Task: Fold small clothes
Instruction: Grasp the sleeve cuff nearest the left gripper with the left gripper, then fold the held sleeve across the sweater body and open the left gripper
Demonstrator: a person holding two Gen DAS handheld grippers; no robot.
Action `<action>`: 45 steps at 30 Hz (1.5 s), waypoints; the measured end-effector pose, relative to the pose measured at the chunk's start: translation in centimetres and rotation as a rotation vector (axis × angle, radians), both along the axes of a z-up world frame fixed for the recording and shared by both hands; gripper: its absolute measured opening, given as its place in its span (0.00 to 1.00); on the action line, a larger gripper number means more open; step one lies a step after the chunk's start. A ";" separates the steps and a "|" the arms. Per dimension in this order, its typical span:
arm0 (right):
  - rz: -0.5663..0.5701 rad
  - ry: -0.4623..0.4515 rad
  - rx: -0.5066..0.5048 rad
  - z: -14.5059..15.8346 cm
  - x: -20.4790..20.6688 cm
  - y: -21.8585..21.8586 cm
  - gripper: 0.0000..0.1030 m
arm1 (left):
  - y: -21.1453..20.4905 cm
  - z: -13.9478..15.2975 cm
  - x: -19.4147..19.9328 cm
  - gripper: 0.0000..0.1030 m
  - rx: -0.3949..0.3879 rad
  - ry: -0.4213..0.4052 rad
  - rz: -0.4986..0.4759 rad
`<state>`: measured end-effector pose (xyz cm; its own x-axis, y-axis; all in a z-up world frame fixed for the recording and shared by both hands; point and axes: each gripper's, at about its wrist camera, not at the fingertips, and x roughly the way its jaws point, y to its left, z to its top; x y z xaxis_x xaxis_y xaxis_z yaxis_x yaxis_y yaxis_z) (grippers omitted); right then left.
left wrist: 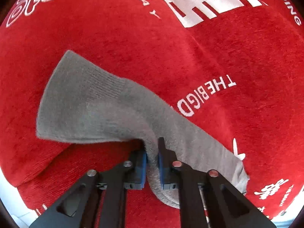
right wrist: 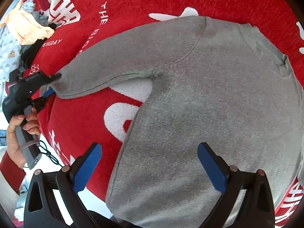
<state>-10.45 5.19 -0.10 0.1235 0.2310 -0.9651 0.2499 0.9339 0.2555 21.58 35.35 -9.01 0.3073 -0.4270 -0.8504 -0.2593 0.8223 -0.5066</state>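
Left hand-held gripper (left wrist: 152, 157) angled down, pinching sleeve (left wrist: 98, 106)

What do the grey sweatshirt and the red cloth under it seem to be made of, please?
Grey sweatshirt: looks like a soft, matte, heathered cotton-type knit, with ribbed neckband and cuff; exact fibre unclear. Red cloth: looks like plush, short-pile fabric, velvet- or towel-like, with white lettering; its fuzzy nap shows. The left tool is shut on the sleeve.

A red printed blanket (left wrist: 209, 57) covers the whole surface.
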 end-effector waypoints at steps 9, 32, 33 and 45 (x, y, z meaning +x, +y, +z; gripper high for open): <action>-0.068 -0.010 0.009 0.8 -1.0 -1.6 0.98 | -4.3 5.7 -1.0 0.11 -0.100 -0.150 -0.182; -0.383 -0.020 -0.029 1.9 -13.7 -22.4 0.98 | -42.3 11.3 -15.2 0.11 -0.158 -0.256 -0.865; -0.400 -0.017 -0.031 1.7 -14.4 -23.5 0.98 | -43.3 10.6 -15.9 0.11 -0.136 -0.250 -0.887; -0.491 0.020 -0.043 -1.0 -17.2 -28.2 0.98 | -45.0 8.8 -19.6 0.76 0.160 -0.281 -0.959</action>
<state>-27.66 -23.00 -1.09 0.1886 0.1099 -0.9759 0.6675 0.7146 0.2095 2.02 -9.66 -0.25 0.0926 -0.4863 -0.8689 0.6584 0.6846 -0.3130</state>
